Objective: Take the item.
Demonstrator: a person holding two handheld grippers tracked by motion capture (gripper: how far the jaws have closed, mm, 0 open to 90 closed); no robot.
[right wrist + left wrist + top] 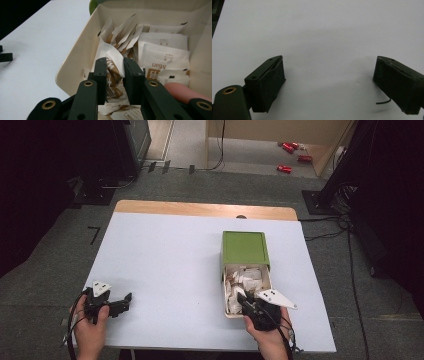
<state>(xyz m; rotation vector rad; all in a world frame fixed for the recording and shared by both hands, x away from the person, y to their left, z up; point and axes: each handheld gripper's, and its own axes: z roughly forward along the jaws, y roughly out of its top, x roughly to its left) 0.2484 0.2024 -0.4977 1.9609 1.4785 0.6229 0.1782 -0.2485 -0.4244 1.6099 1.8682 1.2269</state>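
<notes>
Sachets of white and brown paper lie heaped in a cream plastic box whose green sliding lid is pushed back over the far half, leaving the near half uncovered. One white sachet with brown print stands up out of the heap at the near end of the box, and the right gripper has its two black fingers pressed against it from either side, so that the sachet is clamped between the pads with its top edge rising above them. In the right gripper view a fingertip of the person's hand shows at the lower right, beside the gripper's body. In the high view the box sits on the right half of the pale blue-white counter, near its front edge, and the right gripper reaches into the open end from the person's side, with its grey three-cornered plate just right of the box's near corner. Well apart from the box, at the counter's front left, the left gripper rests low over the bare surface in the person's left hand; its fingers stand wide apart with nothing between them.
</notes>
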